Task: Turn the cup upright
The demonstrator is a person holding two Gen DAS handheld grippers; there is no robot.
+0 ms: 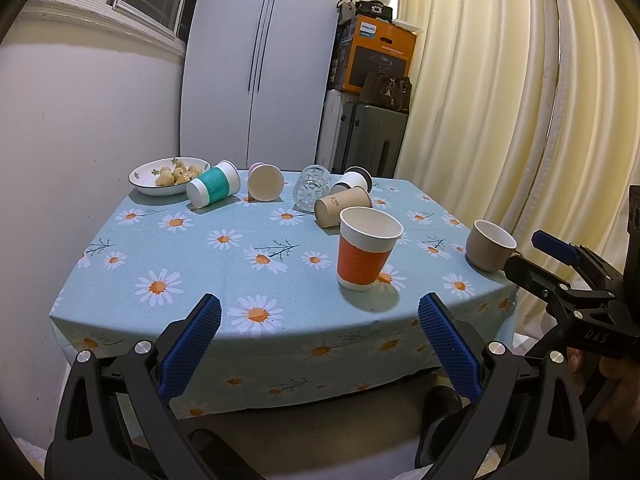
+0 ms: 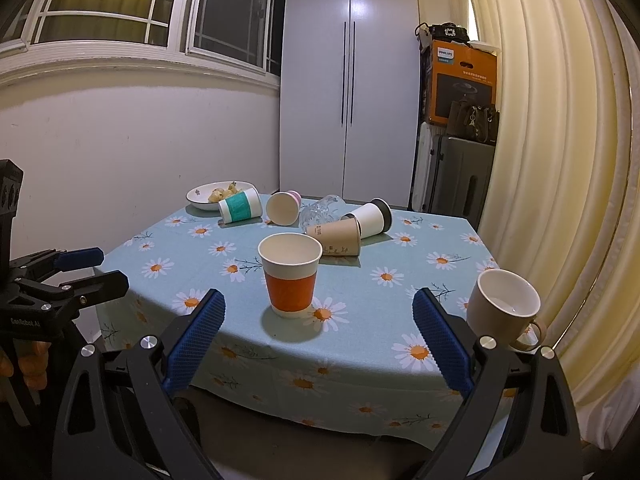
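Note:
An orange-sleeved paper cup [image 1: 367, 249] [image 2: 290, 274] stands upright near the table's front. A beige mug [image 1: 490, 245] [image 2: 503, 306] stands upright at the right edge. Lying on their sides at the back are a teal-sleeved cup [image 1: 213, 187] [image 2: 240, 205], a pink cup [image 1: 265, 182] [image 2: 283, 208], a glass [image 1: 311, 187] [image 2: 322, 209], a brown paper cup [image 1: 342, 205] [image 2: 335, 237] and a white cup with a black lid [image 1: 354, 181] [image 2: 370, 217]. My left gripper [image 1: 320, 326] is open and empty before the table's front edge. My right gripper [image 2: 318, 320] is open and empty, just short of the orange cup.
A bowl of snacks [image 1: 168, 175] [image 2: 214, 195] sits at the back left of the daisy tablecloth [image 1: 192, 256] [image 2: 400, 320]. A wall runs along the left, curtains [image 1: 500, 100] hang on the right. A white wardrobe, suitcase and boxes stand behind the table.

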